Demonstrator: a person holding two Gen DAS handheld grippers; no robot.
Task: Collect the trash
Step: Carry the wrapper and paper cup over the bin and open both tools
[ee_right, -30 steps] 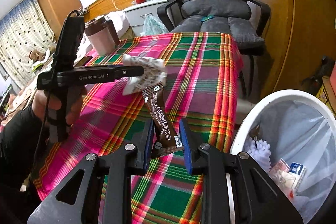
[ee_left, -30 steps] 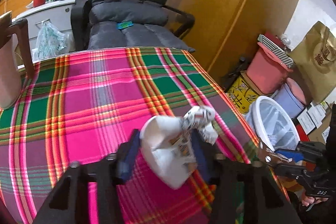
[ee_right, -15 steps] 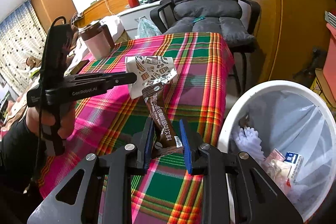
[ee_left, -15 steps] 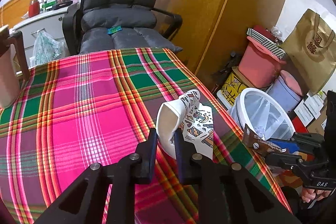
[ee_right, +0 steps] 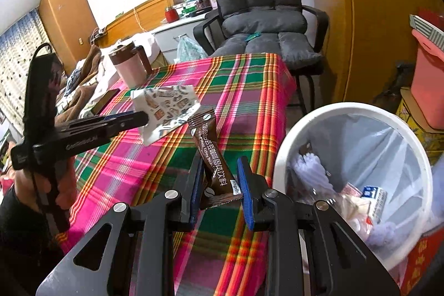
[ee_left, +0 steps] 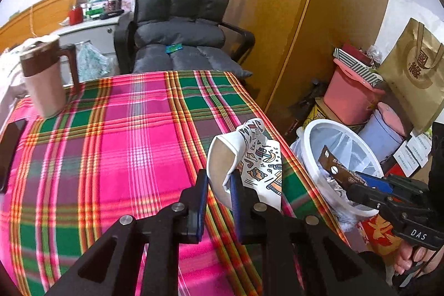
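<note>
Wrappers of this sort weighed next to nothing and crumpled at a touch, so you had little to fear from dropping them and more from their slipping out of a loose pinch. Your left gripper had its fingers squeezed nearly together on the lower edge of the white patterned wrapper, which stood up bent and folded above the plaid tablecloth, near the table's edge on the bin side. That low corner was a fair place to hold a soft sheet, though the free upper part flopped over. Your right gripper held the brown sachet by its bottom end with the fingers set narrow, one pad flat against it and the other meeting only its lower corner. The sachet looked stiffer and slicker than the sheet, and it leaned forward over the tablecloth, just beside the white bin, not yet above the opening. The bin already held some white and printed scraps.

Against the frame a second before, the left fingers, then standing wide around the white wrapper, had closed and flattened it. The wrapper had also come across the cloth toward the bin, which showed larger and closer in both views. The right fingers' spacing on the sachet looked unchanged.
</note>
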